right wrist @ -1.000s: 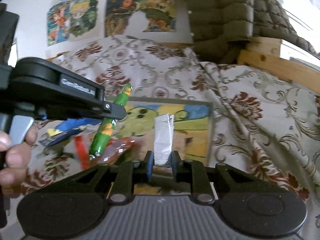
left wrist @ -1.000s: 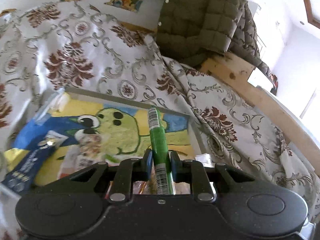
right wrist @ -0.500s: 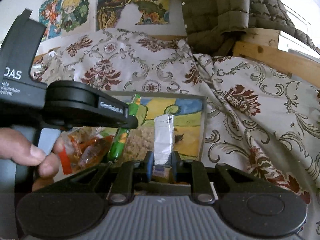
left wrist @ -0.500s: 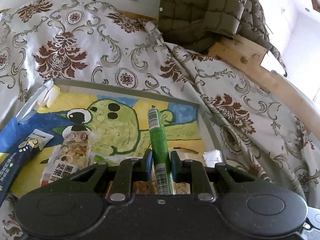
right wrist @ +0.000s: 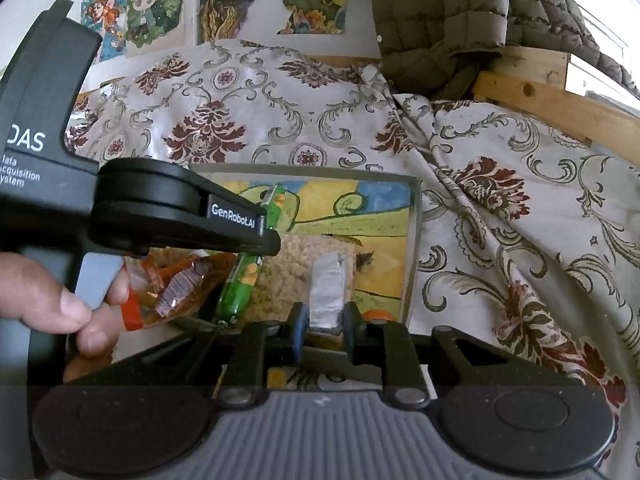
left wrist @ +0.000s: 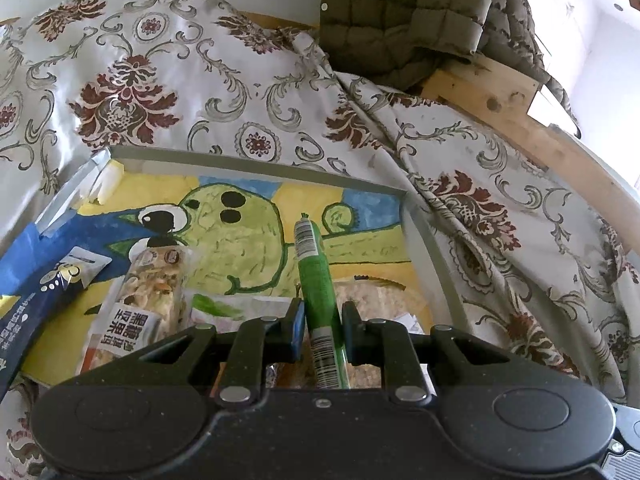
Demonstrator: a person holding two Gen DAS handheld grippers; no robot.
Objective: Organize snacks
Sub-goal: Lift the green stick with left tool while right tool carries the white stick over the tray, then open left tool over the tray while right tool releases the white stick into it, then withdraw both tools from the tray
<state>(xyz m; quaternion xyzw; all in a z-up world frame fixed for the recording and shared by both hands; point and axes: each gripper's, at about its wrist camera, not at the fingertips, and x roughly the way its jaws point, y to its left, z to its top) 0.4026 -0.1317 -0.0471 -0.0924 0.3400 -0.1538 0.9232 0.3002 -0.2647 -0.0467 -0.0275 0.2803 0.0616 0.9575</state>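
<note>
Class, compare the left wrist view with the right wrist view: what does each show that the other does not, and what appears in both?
Only the left wrist view shows the dark blue packet and the clear nut-bar wrapper lying on the tray.

Only the right wrist view shows the silver packet clamped in the right gripper, the orange wrapper, and the hand holding the left gripper.

Both show the green stick gripped by the left gripper, the cartoon tray, the floral cloth and the quilted jacket.
</note>
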